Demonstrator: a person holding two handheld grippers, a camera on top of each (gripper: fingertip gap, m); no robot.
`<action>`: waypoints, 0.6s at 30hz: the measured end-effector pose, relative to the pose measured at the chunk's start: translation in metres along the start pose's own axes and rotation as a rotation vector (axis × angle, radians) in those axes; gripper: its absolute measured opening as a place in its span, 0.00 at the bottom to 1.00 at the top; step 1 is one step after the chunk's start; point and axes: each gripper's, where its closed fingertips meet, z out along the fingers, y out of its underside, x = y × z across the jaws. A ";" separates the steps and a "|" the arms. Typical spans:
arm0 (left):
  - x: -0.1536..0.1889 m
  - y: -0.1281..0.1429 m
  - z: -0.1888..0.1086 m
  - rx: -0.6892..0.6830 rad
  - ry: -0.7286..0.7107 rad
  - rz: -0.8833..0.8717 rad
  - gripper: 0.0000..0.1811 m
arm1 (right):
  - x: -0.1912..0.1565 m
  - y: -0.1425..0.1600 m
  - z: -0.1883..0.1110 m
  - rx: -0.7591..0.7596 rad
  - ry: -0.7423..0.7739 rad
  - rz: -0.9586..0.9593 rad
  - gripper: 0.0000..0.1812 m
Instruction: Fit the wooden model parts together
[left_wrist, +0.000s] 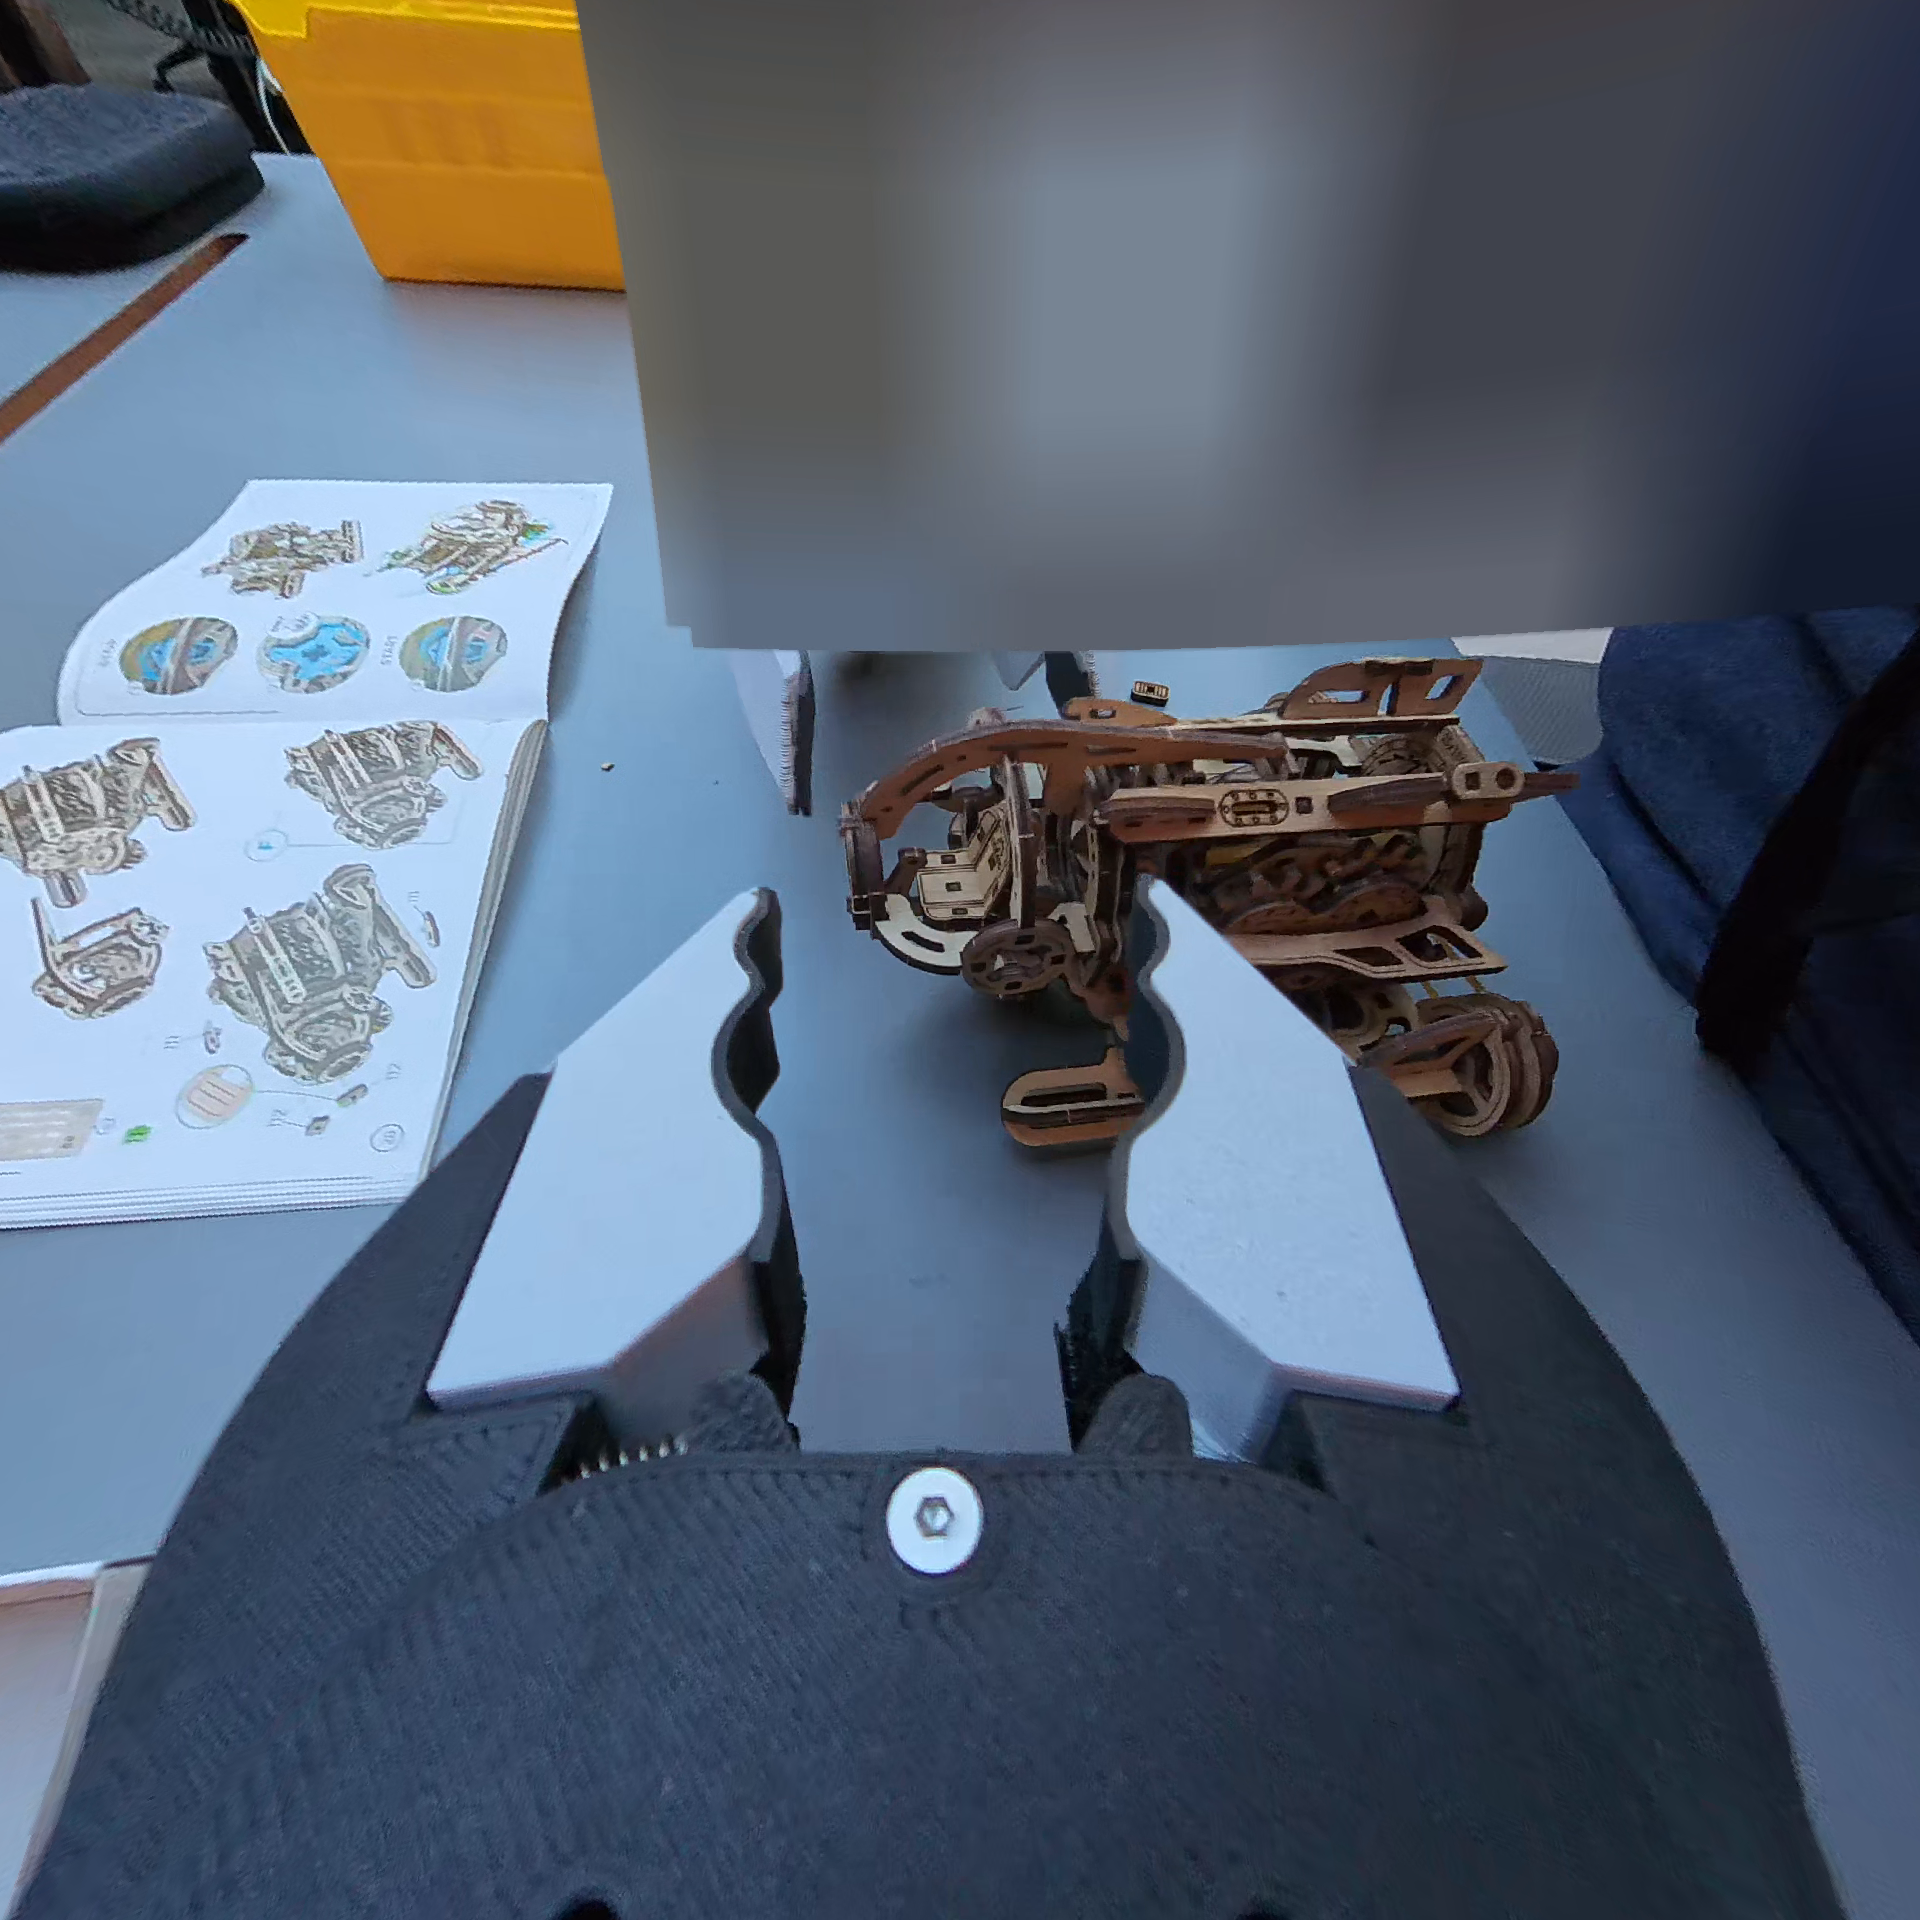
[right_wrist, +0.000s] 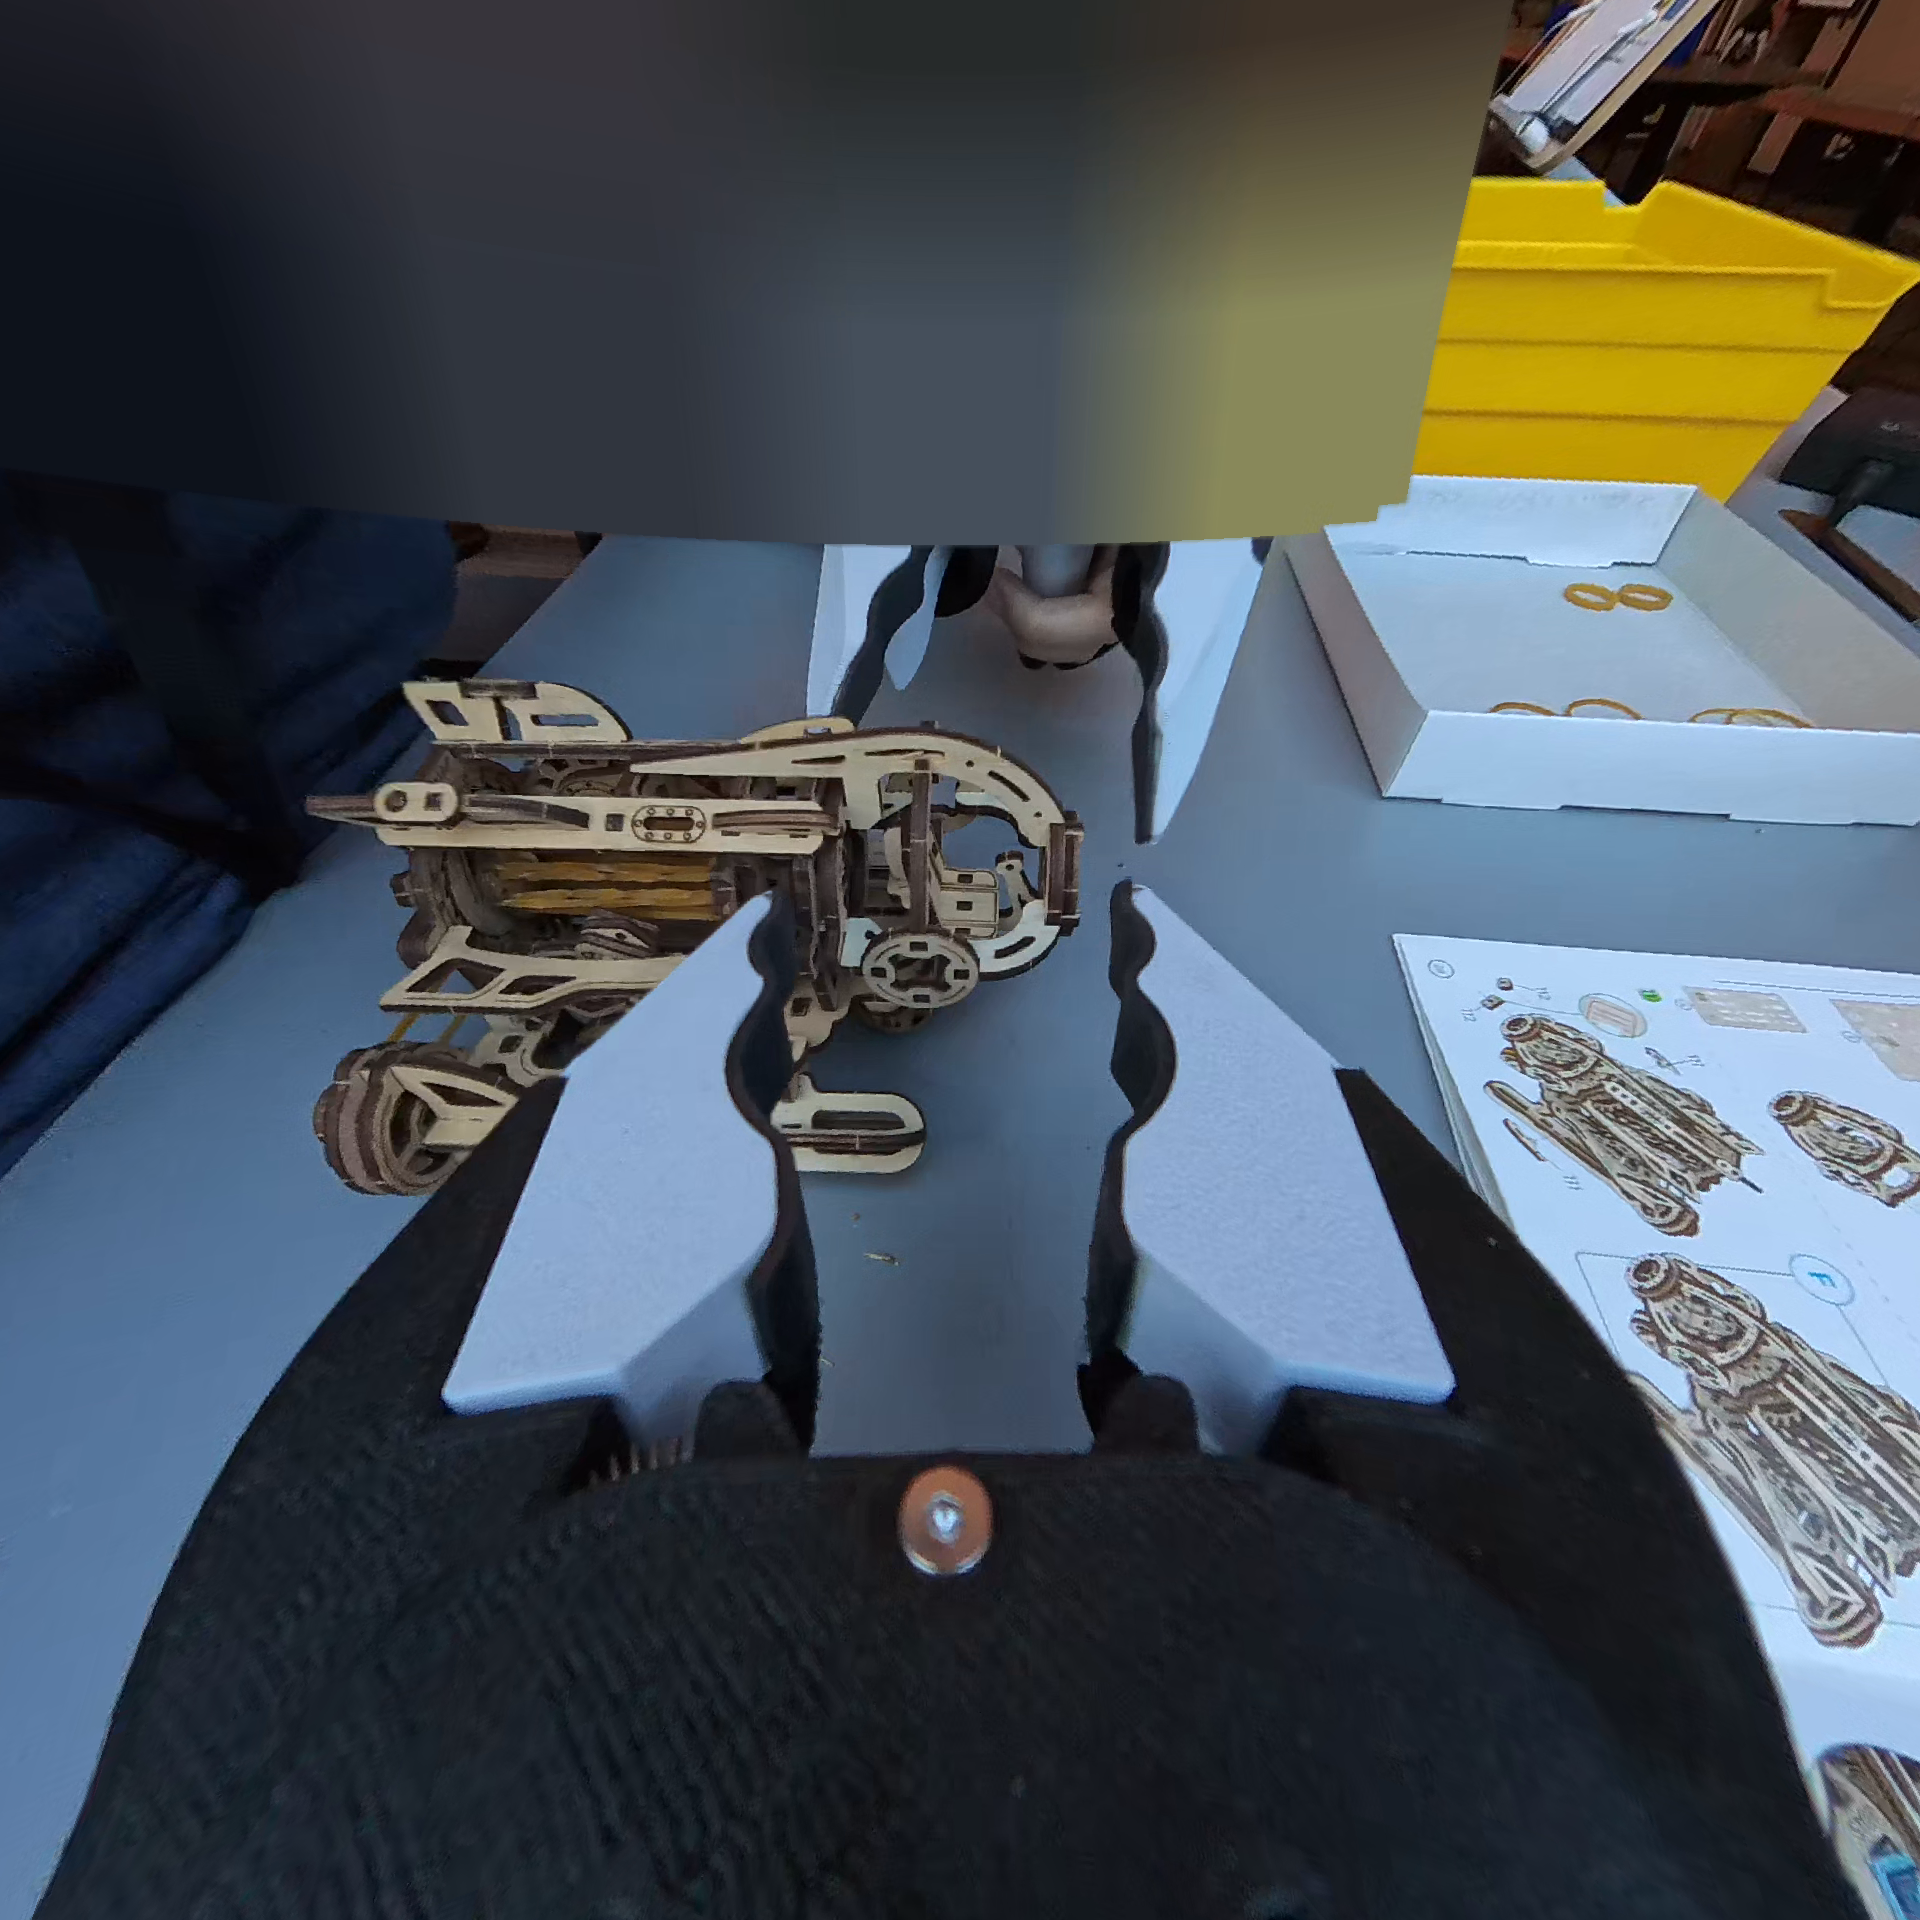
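Plywood, laser-cut and pale with scorched brown edges, makes up the wheeled wooden model vehicle (left_wrist: 1195, 894) that stands on the smooth grey table (left_wrist: 644, 935) between my two tools. It is a lattice of curved ribs, slotted plates and layered disc wheels, with yellow rubber bands (right_wrist: 603, 883) stretched inside its drum-shaped body. A small flat slotted wooden piece (left_wrist: 1070, 1107) lies at its foot, touching the table.

My left gripper (left_wrist: 956, 904) points level along the table at the model's cab end; its matte grey fingers (left_wrist: 644, 1143), with wavy black inner pads, stand wide apart and hold nothing. My right gripper (right_wrist: 945, 904) faces it from the opposite side, also spread and empty, the model just left of its gap. Each tool shows in the other's view, tips aimed back across the table.

Beside the left tool lies an open white instruction booklet with printed model drawings (left_wrist: 281, 883). A shallow white cardboard tray (right_wrist: 1621, 769) holding loose yellow rubber rings sits near the booklet, and a glossy yellow plastic crate (right_wrist: 1621, 364) stands behind it. Dark blue fabric (right_wrist: 125, 831) lies at the table's edge past the model.
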 end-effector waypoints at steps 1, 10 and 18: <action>0.000 0.003 0.001 -0.016 0.005 -0.005 0.36 | 0.000 0.003 0.003 -0.018 -0.004 0.000 0.34; 0.008 0.001 0.004 -0.026 -0.007 0.029 0.29 | -0.004 0.002 0.004 0.005 -0.003 -0.003 0.30; 0.009 -0.001 0.008 -0.022 -0.057 0.119 0.28 | -0.007 0.003 0.000 0.009 0.047 0.012 0.31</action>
